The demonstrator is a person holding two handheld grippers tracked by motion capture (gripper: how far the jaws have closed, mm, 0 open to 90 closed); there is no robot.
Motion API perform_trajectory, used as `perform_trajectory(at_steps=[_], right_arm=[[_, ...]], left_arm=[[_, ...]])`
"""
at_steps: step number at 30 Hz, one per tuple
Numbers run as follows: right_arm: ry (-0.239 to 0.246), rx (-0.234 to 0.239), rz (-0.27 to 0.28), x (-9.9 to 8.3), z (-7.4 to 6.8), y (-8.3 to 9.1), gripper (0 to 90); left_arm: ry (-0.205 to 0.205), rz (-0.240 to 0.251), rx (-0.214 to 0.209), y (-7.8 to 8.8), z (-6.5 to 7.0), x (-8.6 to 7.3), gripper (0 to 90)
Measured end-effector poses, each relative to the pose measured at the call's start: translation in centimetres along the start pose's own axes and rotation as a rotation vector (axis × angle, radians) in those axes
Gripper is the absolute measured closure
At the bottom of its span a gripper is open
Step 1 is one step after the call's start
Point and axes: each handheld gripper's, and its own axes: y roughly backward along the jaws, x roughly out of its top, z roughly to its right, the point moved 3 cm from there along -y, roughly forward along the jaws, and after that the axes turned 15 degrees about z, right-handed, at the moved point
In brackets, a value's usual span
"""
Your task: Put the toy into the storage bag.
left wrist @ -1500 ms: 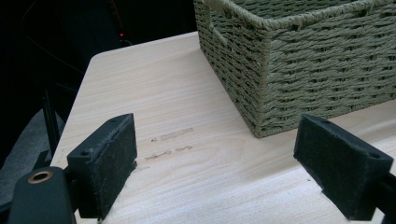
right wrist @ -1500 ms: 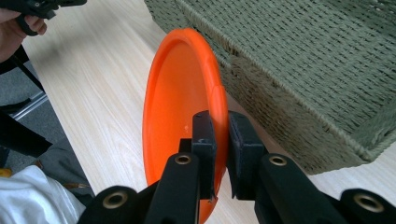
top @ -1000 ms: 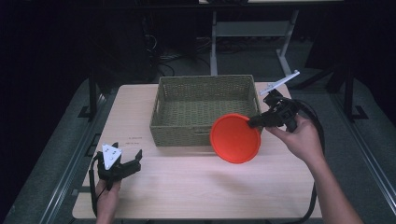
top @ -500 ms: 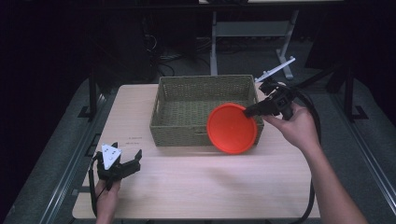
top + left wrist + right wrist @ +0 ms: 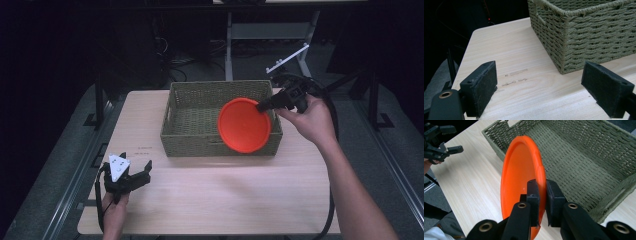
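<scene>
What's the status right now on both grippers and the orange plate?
Right gripper shut on orange plate, held on edge over basket. Left gripper open, low over table. Nothing in the way.

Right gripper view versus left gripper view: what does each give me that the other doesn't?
Right gripper view: the right gripper shut on the orange plate's rim, the plate tilted on edge over the basket's bare woven floor, with the left gripper far off.

Left gripper view: its fingers spread open over the table, faint marks on the wood, the basket's outer corner.

Both: basket and table.
</scene>
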Motion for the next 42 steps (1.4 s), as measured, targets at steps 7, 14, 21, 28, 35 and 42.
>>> perform_trajectory(at_steps=[7, 14, 21, 28, 35, 42], right_arm=[[-0.011, -0.008, -0.002, 1.1, 0.9, -0.5, 81.9], [-0.06, -0.013, 0.009, 2.2, 2.1, -1.4, 81.9], [-0.079, -0.029, 0.009, 2.3, 3.1, -2.0, 81.9], [-0.107, -0.049, 0.013, 2.4, 4.2, -2.3, 81.9], [-0.141, -0.072, 0.019, 2.3, 5.6, -3.0, 81.9], [-0.159, -0.079, 0.027, 2.4, 6.2, -3.6, 81.9]], left_arm=[[0.003, 0.001, 0.002, 0.0, 0.0, 0.0, 12.8], [0.006, 0.003, 0.002, 0.0, 0.0, 0.0, 12.7], [0.012, 0.006, 0.005, 0.1, -0.1, 0.0, 12.8], [0.009, 0.008, 0.006, 0.1, -0.1, 0.0, 12.7], [0.013, 0.009, 0.005, 0.1, -0.1, 0.0, 12.7], [0.01, 0.009, 0.004, 0.1, -0.1, 0.0, 12.7]])
